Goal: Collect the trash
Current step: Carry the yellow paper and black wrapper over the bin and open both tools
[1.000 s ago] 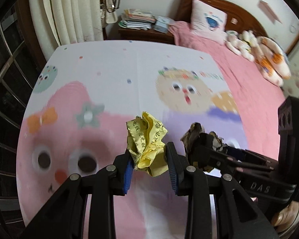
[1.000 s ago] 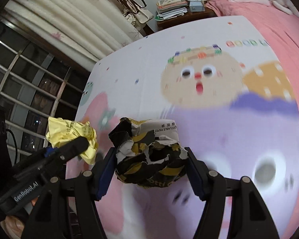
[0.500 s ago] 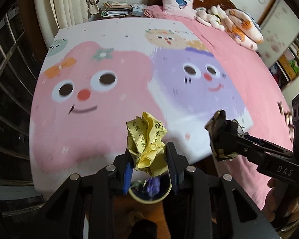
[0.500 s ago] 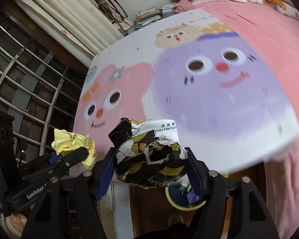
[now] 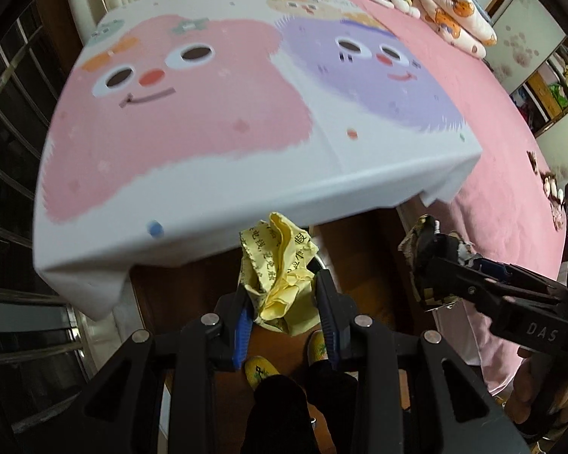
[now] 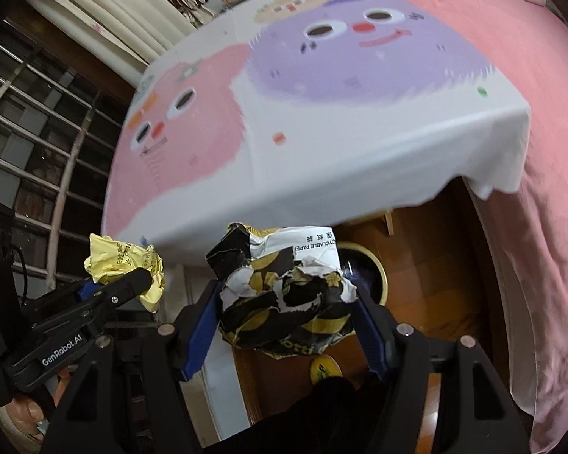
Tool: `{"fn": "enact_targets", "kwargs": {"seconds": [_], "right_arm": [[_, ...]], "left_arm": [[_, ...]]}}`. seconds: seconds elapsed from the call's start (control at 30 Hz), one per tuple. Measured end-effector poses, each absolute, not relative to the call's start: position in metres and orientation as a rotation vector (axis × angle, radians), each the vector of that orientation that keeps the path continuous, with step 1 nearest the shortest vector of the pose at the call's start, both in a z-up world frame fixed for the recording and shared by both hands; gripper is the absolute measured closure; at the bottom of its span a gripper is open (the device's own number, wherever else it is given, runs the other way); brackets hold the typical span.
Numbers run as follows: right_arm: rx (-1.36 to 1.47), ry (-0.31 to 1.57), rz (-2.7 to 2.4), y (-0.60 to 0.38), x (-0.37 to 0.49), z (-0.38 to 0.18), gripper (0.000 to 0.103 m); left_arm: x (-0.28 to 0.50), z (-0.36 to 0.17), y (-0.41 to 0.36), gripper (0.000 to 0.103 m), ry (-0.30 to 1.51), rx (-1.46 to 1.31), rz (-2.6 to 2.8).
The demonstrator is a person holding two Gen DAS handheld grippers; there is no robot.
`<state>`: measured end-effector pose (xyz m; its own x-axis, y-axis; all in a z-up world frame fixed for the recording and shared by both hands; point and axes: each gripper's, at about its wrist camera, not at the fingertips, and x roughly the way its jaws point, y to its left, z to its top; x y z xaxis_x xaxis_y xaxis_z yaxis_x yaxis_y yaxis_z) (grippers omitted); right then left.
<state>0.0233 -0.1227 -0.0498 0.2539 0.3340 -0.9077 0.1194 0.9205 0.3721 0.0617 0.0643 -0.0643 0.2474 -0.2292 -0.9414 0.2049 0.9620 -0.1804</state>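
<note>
Past the table (image 6: pixel 322 174) edge, above the floor: my left gripper (image 5: pixel 284 302) clamped on yellow wad (image 5: pixel 280 268); right gripper (image 6: pixel 287 302) clamped on black-and-white wrapper (image 6: pixel 287 287); bin (image 6: pixel 367 268) half hidden beneath. Risk I judged: release off-centre, wads missing the rim

Both views are evenly lit by soft indoor light from above — the white cartoon-print sheet (image 5: pixel 223 174) reads bright, almost washed out toward its near edge. Motion blur smears the printed faces and the sheet's hem in both wrist views, while the yellow crumpled paper (image 5: pixel 278 276) and the black-and-gold wrapper (image 6: pixel 287 291) stay sharp. The wooden floor (image 6: pixel 428 265) under the overhang, at 6 o'clock, lies in deep shadow. Fisheye bending curves the window bars (image 6: pixel 38 132) at 9 o'clock, and a black vignette — heaviest in the corners — rings each frame.
</note>
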Motion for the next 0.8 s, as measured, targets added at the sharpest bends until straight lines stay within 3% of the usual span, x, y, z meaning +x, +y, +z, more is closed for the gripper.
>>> {"fn": "enact_targets", "kwargs": {"seconds": [0.63, 0.73, 0.8], "right_arm": [[0.402, 1.506, 0.212, -0.138, 0.025, -0.294, 0.035], [0.424, 1.520, 0.216, -0.136, 0.031, -0.314, 0.033], [0.443, 1.520, 0.227, -0.137, 0.035, -0.321, 0.033]], "left_arm": [[0.063, -0.282, 0.014, 0.070, 1.394, -0.096, -0.198], [0.067, -0.300, 0.013, 0.062, 1.390, -0.116, -0.190], [0.067, -0.306, 0.012, 0.041, 1.390, -0.118, -0.181]]}}
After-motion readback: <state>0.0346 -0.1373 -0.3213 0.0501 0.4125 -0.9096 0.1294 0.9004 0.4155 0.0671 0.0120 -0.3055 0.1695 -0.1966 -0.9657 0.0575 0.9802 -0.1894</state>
